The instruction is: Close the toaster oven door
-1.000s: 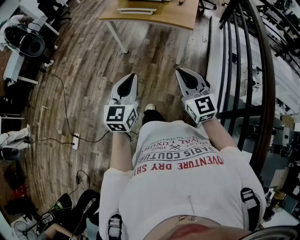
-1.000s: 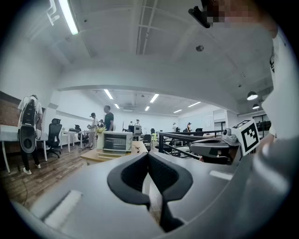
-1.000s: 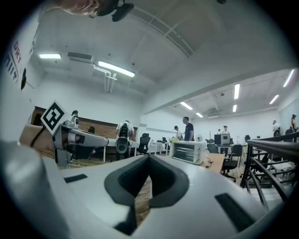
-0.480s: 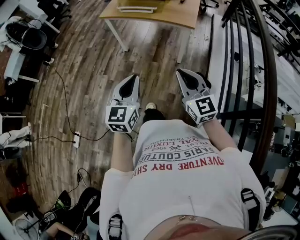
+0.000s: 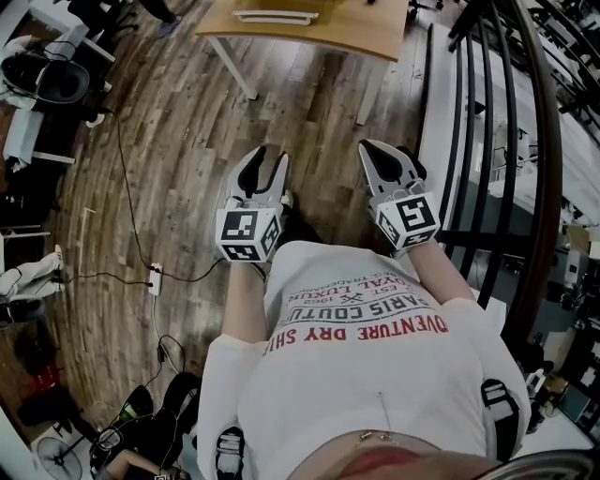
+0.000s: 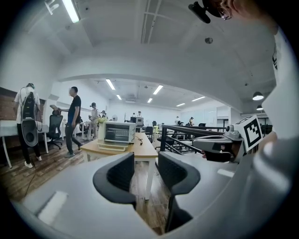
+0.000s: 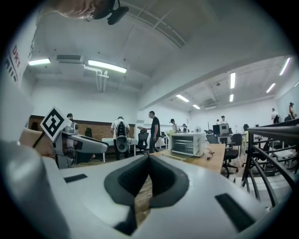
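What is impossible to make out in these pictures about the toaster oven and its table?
- Toaster oven: too small and far away in both gripper views to read its door or knobs.
- Table: cut off by the top edge of the head view, so the oven body does not show there.

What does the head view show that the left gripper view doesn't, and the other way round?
Only the head view: the power strip and its cable on the floor, and the marker cube on the left gripper. Only the left gripper view: the front of the toaster oven, people standing around, ceiling lights. Both: the wooden table, the railing, the right gripper, and the left gripper, whose jaws have just been opening with nothing between them.
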Tool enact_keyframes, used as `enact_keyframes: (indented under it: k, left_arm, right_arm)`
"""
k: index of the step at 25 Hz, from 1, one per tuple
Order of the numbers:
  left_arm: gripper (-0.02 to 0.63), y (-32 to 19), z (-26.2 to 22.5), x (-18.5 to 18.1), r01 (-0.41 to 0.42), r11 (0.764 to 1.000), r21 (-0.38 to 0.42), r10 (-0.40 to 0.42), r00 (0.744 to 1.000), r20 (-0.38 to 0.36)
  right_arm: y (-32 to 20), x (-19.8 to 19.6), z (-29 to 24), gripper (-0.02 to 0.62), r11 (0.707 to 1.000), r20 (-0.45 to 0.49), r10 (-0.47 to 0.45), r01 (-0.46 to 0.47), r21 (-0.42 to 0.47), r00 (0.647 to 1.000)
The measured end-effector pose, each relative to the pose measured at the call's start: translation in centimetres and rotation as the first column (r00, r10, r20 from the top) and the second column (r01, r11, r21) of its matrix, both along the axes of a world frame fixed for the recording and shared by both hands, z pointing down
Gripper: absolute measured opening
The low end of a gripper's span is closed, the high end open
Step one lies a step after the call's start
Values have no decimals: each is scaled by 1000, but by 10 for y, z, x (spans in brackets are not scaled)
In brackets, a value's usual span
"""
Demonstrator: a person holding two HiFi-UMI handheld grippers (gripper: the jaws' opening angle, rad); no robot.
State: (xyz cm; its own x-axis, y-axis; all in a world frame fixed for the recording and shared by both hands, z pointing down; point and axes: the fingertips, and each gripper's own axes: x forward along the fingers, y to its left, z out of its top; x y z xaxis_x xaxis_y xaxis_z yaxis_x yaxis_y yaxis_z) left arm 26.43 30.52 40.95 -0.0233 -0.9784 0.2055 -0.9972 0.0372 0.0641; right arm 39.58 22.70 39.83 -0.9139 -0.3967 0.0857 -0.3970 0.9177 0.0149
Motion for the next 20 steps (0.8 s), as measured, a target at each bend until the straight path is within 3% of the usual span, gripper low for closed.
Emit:
enact_keyframes:
  k: [10,20]
  left_arm:
    - [153,-59,6,-114,-53,999,-5,53,999,3]
    - [153,-144,2,-300,-127,992,-15,127,992,-11]
  right_arm:
    - [-64,-112,10,5,999,-23,41,-42,-30,999]
    - [-140,-278,11,5,990,-98,133,-137,-30,986]
